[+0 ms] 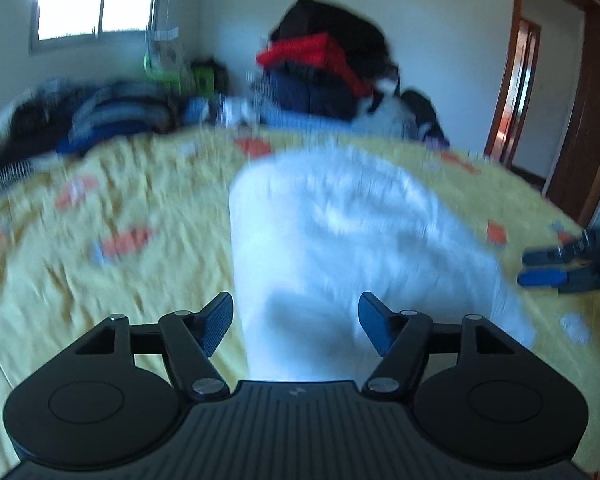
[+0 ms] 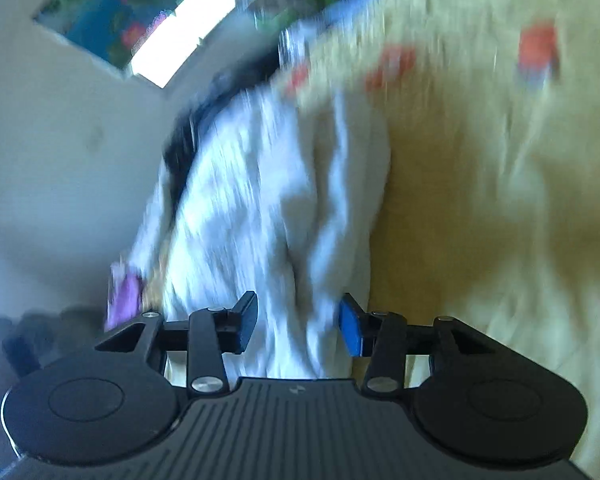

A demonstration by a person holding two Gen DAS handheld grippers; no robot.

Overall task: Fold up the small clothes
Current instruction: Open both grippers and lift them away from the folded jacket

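Two grippers work over one white garment [image 1: 340, 232] spread on a yellow bedsheet [image 1: 100, 208], and both views are blurred. From the left wrist, the left gripper [image 1: 296, 320] stands with its jaws apart; the near end of the cloth lies under the gap between them, but neither pad presses on it, so it holds nothing. The garment's long axis runs straight away from this gripper toward a heap of dark and red clothes [image 1: 320, 76] at the far side of the bed. The right gripper [image 1: 540, 268] shows at the frame's right edge, just off the cloth's right border. From the right wrist, the right gripper [image 2: 298, 326] has its jaws parted with folds of the white garment [image 2: 268, 200] rising between them; whether the pads actually pinch the fabric I cannot tell. Here the cloth stretches ahead and up-left, along the sheet's [image 2: 480, 200] edge. Both grippers seem about equally close, each at the garment's near end.
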